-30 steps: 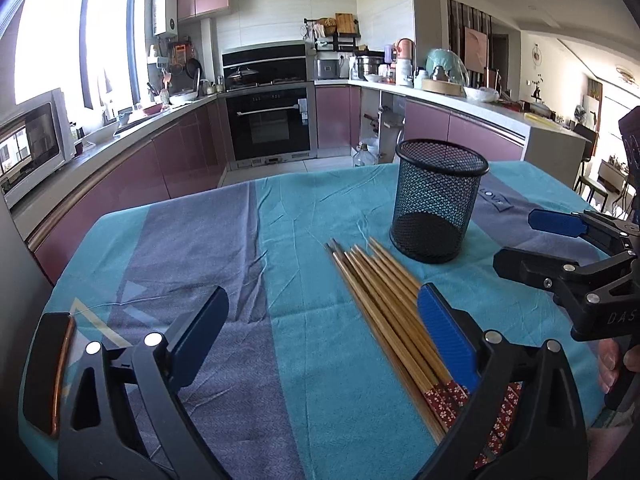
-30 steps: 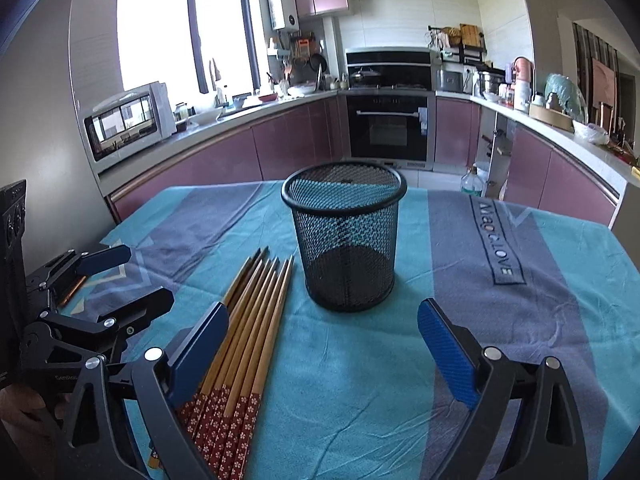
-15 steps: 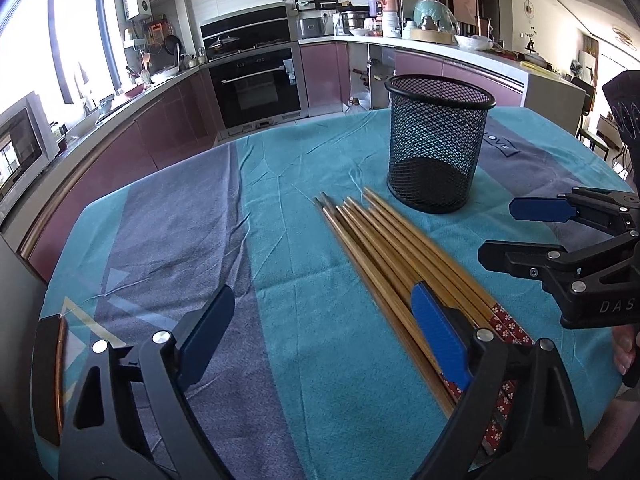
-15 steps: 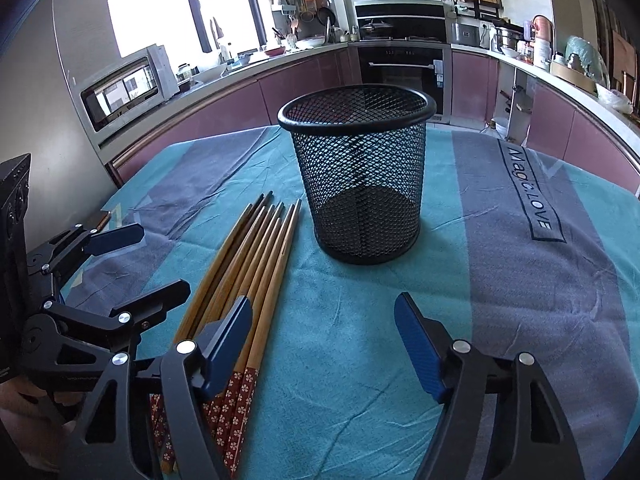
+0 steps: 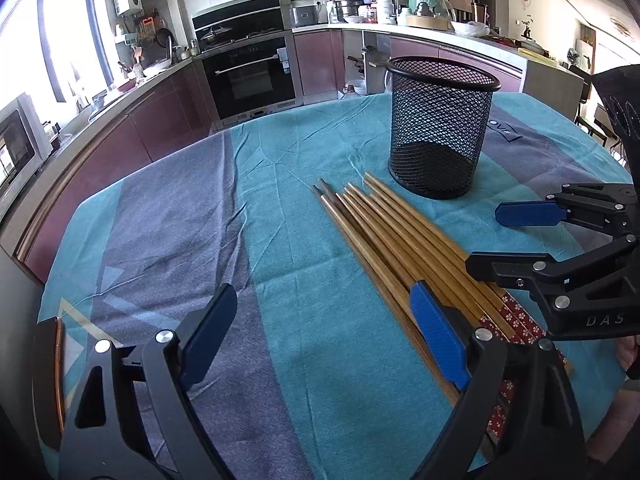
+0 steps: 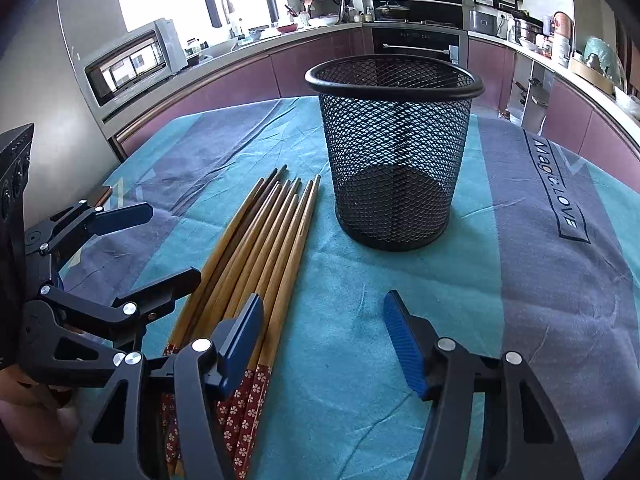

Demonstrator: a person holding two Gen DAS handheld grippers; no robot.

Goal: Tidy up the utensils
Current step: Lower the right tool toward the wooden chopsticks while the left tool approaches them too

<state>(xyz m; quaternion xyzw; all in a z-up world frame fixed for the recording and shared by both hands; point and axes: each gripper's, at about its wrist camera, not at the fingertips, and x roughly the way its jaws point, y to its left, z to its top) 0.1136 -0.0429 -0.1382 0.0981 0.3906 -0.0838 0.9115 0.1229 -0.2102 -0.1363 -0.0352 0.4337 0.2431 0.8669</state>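
Several wooden chopsticks with red flowered handles lie side by side on the tablecloth; they also show in the right wrist view. An empty black mesh cup stands upright just beyond their tips, also in the right wrist view. My left gripper is open, low over the cloth, its right finger over the chopstick handles. My right gripper is open, its left finger over the handles. Each gripper shows in the other's view: the right one, the left one.
The table is covered with a teal and grey-blue cloth. A dark flat object with a copper rim lies at the table's left corner. Kitchen counters, an oven and a microwave stand beyond the table.
Both grippers have moved forward and lower toward the chopsticks and the cup. Both stay open. The chopsticks and cup have not moved.
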